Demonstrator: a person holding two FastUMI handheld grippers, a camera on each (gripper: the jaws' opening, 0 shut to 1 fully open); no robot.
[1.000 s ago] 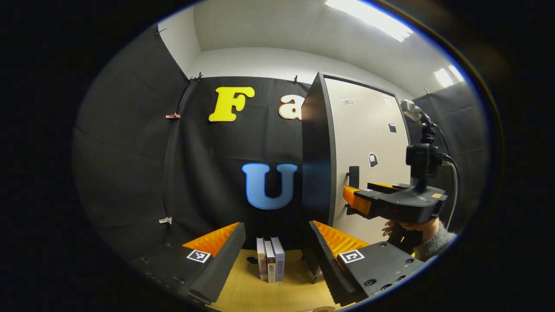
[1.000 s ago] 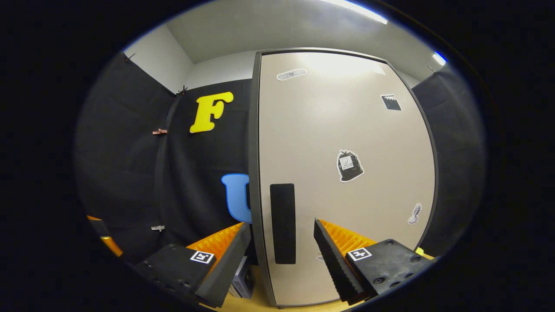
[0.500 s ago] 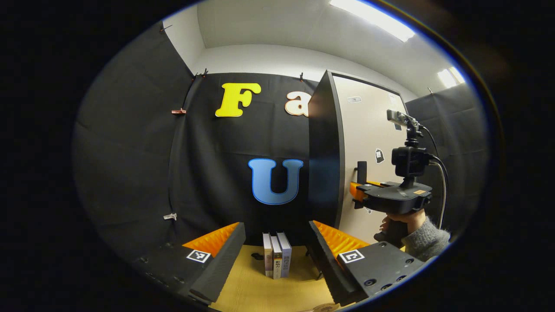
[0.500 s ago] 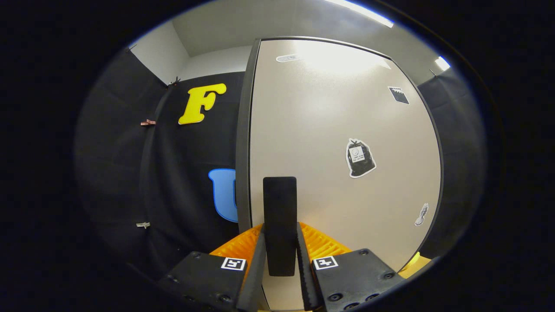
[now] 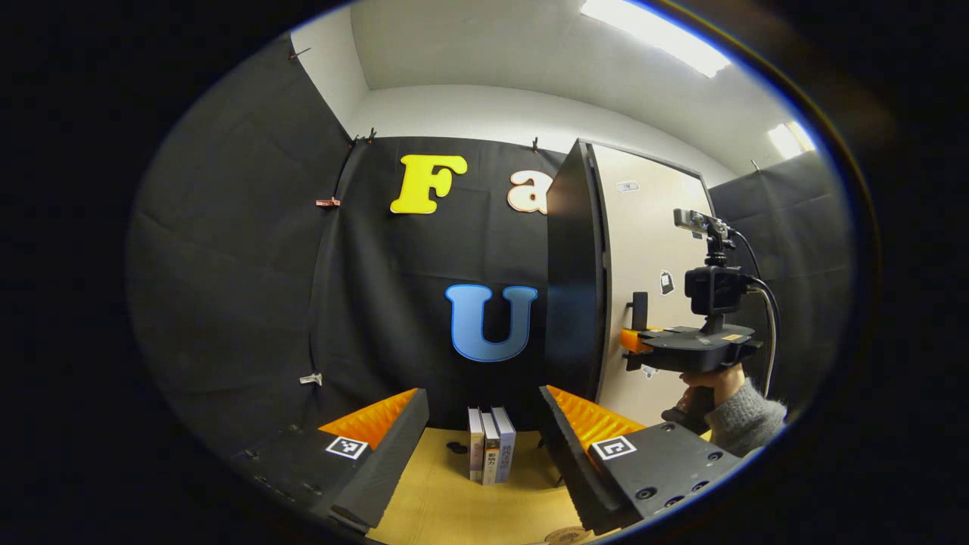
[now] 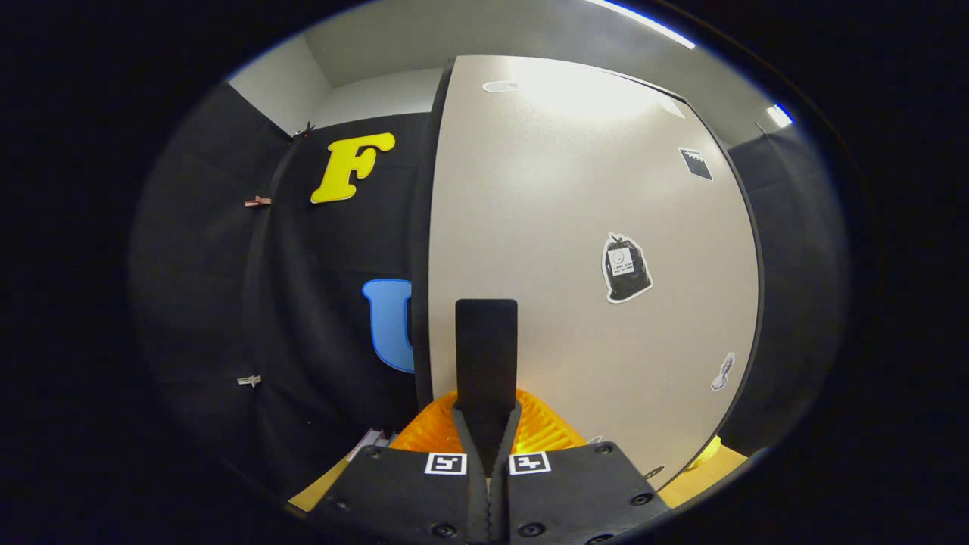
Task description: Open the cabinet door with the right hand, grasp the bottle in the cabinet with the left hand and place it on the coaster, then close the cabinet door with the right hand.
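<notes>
The right hand-held gripper [image 6: 488, 424] was clamped on the black handle [image 6: 486, 356] of the beige cabinet door [image 6: 575, 227]. The left hand-held gripper [image 5: 484, 431] hung spread wide above the counter [image 5: 447, 507], facing three upright books [image 5: 490, 454].

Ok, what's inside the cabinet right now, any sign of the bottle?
Can't tell. The cabinet door is shut and covers the whole inside, so no bottle is visible. The right gripper is clamped on the black door handle; the left gripper hangs open over the table.
</notes>
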